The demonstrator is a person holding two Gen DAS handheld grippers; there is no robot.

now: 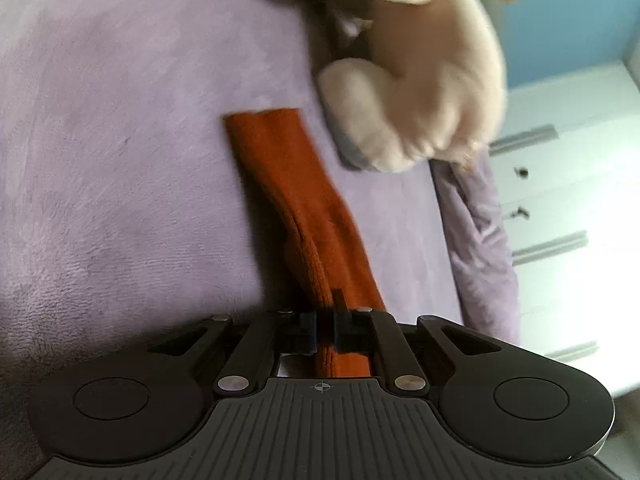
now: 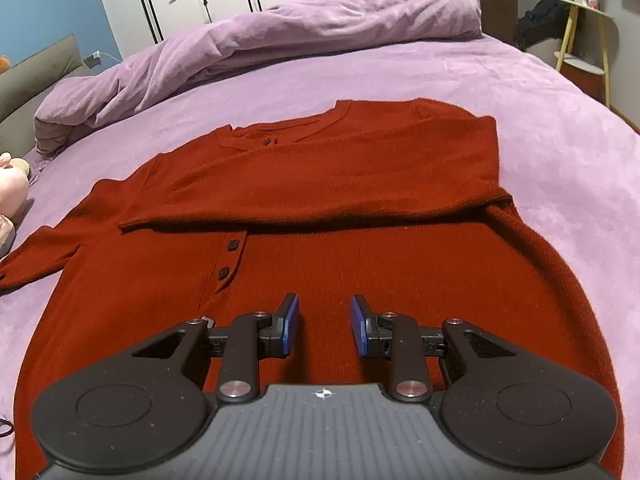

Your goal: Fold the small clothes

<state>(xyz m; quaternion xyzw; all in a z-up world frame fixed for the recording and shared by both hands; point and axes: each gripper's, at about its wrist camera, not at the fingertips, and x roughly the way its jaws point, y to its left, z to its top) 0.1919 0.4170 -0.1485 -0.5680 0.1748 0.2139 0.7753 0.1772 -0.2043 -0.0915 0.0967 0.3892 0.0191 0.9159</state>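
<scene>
- The rust-red knitted button-front sweater [image 2: 320, 208] lies flat on the lilac plush bed cover [image 2: 560, 152], spread out so its panels can be turned over one another.
- One sleeve [image 2: 320, 184] is already laid across the chest, which suggests the fold is partly done.
- The left gripper [image 1: 325, 322] has its jaws clenched on the other sleeve [image 1: 296, 200], apparently ready to carry it inward.
- The right gripper [image 2: 325, 326] hovers over the sweater's body with jaws released, holding nothing.
- A cream plush toy [image 1: 420, 92] sits near the sleeve's cuff, close enough to get in the way.
</scene>
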